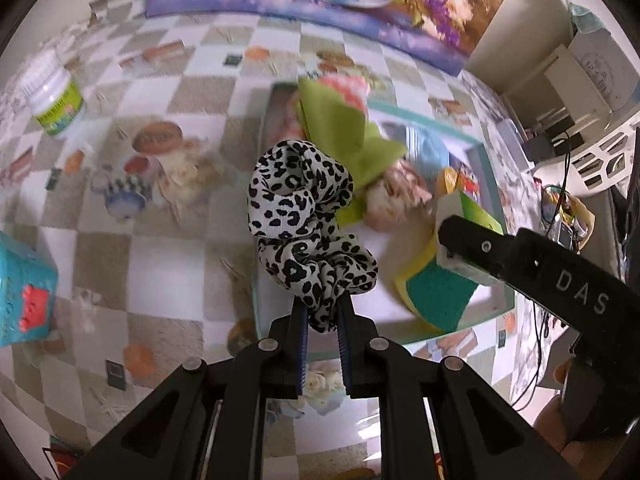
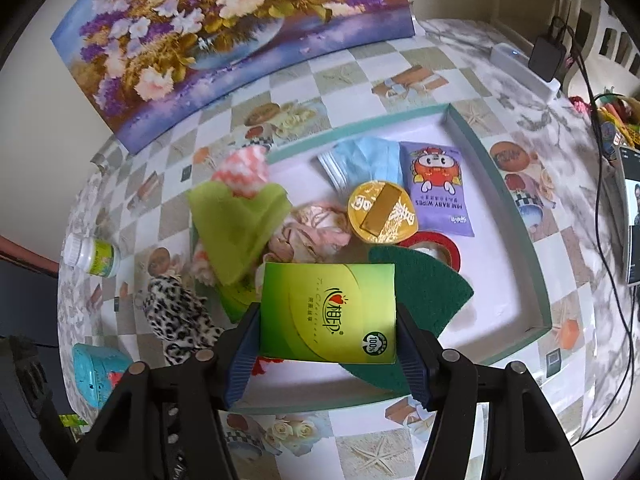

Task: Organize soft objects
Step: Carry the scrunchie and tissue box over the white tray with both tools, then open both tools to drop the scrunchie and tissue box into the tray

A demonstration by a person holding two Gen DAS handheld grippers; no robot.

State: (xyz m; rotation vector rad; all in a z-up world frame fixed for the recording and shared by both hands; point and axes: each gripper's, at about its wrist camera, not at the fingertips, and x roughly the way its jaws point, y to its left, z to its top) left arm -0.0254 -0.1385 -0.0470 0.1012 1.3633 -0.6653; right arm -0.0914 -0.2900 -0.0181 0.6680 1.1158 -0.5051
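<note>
My left gripper (image 1: 322,316) is shut on a black-and-white leopard-print scrunchie (image 1: 308,216) and holds it above the left edge of the teal-rimmed tray (image 1: 486,160). It also shows in the right wrist view (image 2: 180,316). My right gripper (image 2: 326,344) is shut on a green tissue pack (image 2: 328,312), held over the tray (image 2: 536,248). The tray holds a green cloth (image 2: 236,224), a pink scrunchie (image 2: 308,232), a blue mask (image 2: 364,160), a purple wipes pack (image 2: 438,188), a gold round lid (image 2: 382,210) and a green scouring sponge (image 2: 424,300).
A white bottle with a green label (image 1: 56,100) lies on the checkered tablecloth at the left. A teal box (image 1: 24,288) is at the left edge. A flower painting (image 2: 224,40) leans at the back. Cables and a charger (image 2: 548,56) are at the right.
</note>
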